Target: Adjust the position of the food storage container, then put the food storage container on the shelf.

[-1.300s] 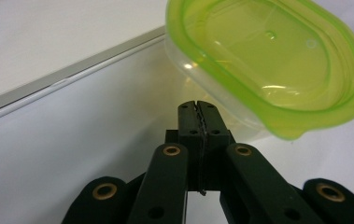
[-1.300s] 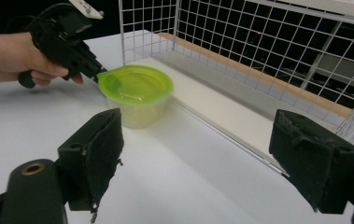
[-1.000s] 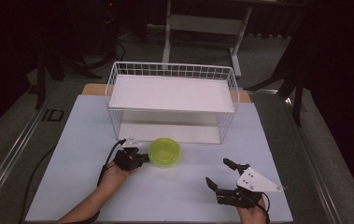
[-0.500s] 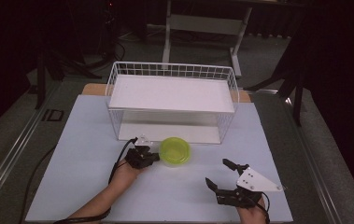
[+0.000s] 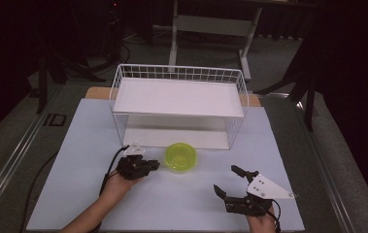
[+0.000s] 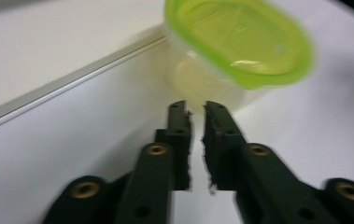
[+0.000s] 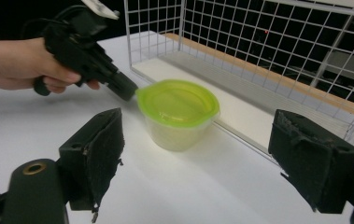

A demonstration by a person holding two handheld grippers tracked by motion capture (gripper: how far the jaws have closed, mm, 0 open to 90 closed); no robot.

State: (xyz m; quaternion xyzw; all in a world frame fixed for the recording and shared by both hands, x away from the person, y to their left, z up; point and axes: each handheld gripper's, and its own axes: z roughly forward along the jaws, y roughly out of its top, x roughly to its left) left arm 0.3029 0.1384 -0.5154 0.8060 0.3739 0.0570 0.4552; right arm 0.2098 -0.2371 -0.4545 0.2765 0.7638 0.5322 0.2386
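Here, a clear tub with a green lid (image 5: 181, 157) stands upright on the white counter (image 5: 75, 145), just in front of the white wire basket (image 5: 179, 104) and near its lower shelf edge. The left hand-held gripper (image 5: 153, 165) points at the tub from the person's left, its tips just beside the lid's rim; in the left gripper view its jaws stand a narrow slit apart, having just been opening, with nothing between them and the tub (image 6: 237, 51) just ahead of the tips. The right gripper view shows the left hand (image 7: 23, 63) wrapped around that tool, whose nose meets the rim of the green lid (image 7: 177, 102); whether it touches cannot be told. The right hand-held gripper (image 5: 227, 182) lies near the counter's front edge, well apart from the tub, its jaws spread wide and empty, its grey three-cornered plate turned up. In its own view the tub sits between the two black pads (image 7: 97, 151), farther off.
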